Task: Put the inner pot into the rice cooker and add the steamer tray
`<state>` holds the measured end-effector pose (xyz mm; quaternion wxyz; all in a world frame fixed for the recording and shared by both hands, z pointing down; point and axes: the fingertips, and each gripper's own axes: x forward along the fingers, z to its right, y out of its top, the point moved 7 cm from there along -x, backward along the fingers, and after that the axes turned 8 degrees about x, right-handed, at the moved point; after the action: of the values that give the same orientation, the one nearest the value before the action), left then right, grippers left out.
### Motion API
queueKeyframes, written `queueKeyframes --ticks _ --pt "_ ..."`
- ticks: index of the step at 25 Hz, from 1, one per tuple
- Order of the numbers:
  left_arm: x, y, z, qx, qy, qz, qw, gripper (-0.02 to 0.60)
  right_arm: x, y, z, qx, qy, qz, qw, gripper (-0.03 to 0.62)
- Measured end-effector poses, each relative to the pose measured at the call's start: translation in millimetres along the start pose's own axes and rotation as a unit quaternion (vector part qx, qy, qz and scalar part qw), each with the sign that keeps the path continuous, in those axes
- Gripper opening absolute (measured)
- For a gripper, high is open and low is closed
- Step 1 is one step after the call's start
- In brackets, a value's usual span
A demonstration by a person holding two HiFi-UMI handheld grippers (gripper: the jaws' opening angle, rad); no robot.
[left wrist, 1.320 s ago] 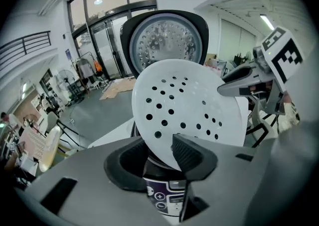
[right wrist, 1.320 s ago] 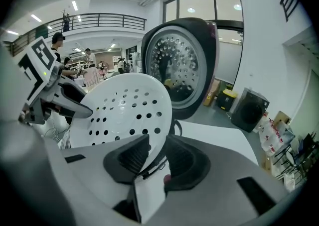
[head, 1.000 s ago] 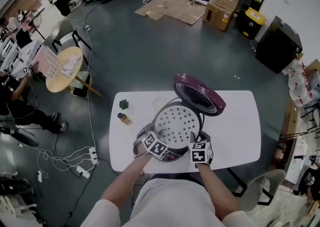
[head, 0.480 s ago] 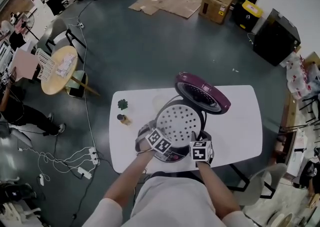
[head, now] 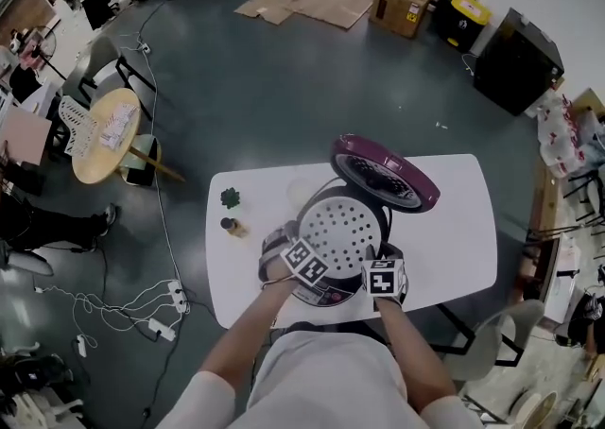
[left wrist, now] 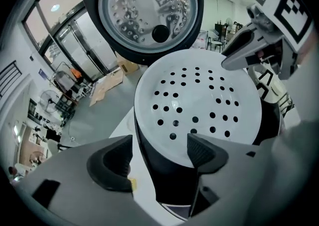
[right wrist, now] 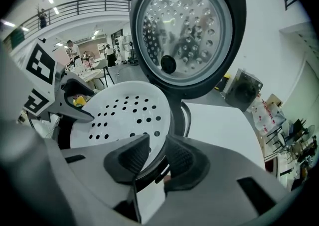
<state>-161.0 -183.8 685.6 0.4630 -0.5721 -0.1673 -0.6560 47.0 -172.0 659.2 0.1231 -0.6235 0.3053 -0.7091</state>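
The white perforated steamer tray [head: 338, 229] lies on top of the dark rice cooker [head: 326, 293], whose purple lid [head: 383, 172] stands open behind it. My left gripper [left wrist: 159, 153] is at the tray's near left rim. Its jaws have just been opening and now stand wide, one pad outside the cooker wall, the other over the tray, neither pressing. My right gripper [right wrist: 158, 155] is at the near right rim. Its jaws have just closed a little further and pinch the tray's edge [right wrist: 119, 113]. The inner pot is hidden under the tray.
The cooker stands near the front edge of a white table [head: 454, 229]. A small green thing [head: 233, 197] and a little bottle [head: 230, 223] sit at the table's left. A chair [head: 492, 351] stands at the front right, and cables [head: 142, 309] lie on the floor at the left.
Both grippers have sunk a little with the tray, which now rests on the cooker. The left gripper has rolled and its jaws have spread off the rim.
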Motion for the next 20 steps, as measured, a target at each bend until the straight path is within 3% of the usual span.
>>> queueKeyframes --ticks 4,7,10,20 --pt "2 -1 -2 -0.002 0.004 0.006 1.0 0.388 1 0 -4 -0.019 -0.01 -0.005 1.0 0.137" --pt "1 -3 -6 -0.013 0.004 0.023 0.9996 0.439 0 -2 -10 -0.037 -0.016 -0.013 0.999 0.204" --pt "-3 -7 -5 -0.027 0.005 0.05 0.9984 0.443 -2 -1 -14 -0.048 -0.025 -0.006 0.999 0.23" --pt "-31 -12 -3 -0.061 -0.004 0.119 0.991 0.425 -21 -1 -23 -0.056 -0.041 0.022 0.997 0.23"
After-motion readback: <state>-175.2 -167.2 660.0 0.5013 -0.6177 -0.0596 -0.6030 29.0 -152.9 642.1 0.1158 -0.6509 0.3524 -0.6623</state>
